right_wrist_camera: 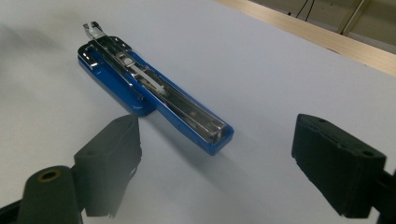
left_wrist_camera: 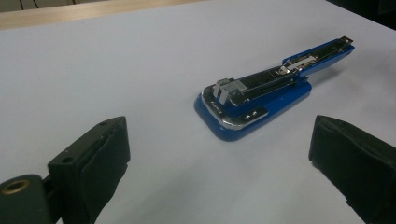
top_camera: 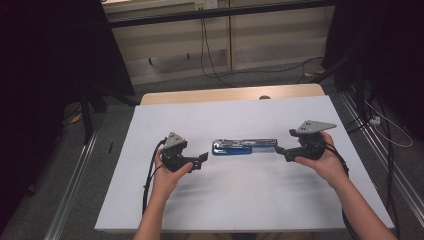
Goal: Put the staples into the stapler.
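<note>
While I watch from above, the blue stapler (top_camera: pixel 244 147) lies mid-table between my left gripper (top_camera: pixel 202 159) and right gripper (top_camera: pixel 278 149). In the left gripper view its jaws stand apart before the heel. In the right gripper view, jaws apart; the swung-open arm could slip sideways if pinched.

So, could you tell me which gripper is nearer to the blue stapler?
The right gripper, just: it sits almost at the blue stapler's right end, jaws open. The left gripper is off its left end, slightly below, also open.
</note>
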A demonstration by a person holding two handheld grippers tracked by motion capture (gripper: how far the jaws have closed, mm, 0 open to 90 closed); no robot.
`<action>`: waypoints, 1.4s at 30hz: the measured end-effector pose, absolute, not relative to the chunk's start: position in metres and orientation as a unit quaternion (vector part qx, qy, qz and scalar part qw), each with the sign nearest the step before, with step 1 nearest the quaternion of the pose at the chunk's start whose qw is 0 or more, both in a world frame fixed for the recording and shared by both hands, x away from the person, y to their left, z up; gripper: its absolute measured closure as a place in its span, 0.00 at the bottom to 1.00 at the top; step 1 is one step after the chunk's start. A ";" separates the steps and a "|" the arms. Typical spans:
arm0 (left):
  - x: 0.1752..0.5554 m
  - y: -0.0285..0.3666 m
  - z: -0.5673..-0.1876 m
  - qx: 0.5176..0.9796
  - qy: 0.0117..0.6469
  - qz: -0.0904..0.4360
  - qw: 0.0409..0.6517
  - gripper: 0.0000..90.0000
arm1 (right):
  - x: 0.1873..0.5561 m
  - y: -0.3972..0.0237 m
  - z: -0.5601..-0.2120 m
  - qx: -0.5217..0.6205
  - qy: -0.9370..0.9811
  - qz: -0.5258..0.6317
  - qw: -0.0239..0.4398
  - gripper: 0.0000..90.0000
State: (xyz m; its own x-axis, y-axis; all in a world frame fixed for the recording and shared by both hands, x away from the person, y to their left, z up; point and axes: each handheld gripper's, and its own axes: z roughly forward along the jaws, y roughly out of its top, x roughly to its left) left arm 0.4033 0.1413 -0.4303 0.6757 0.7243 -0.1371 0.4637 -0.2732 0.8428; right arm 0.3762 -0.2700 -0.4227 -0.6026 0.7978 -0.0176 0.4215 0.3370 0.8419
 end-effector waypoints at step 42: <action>0.426 0.107 -0.455 0.817 0.346 0.138 0.440 0.99 | 0.388 -0.280 -0.448 0.414 0.802 0.384 0.193 1.00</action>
State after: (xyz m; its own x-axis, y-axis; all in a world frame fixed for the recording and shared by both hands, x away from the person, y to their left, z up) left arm 0.4262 0.1066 -0.4551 0.7225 0.6868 -0.0786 0.4442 -0.3741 0.8141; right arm 0.3885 -0.2800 -0.4479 -0.5828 0.8126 0.0077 0.5158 0.3626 0.7762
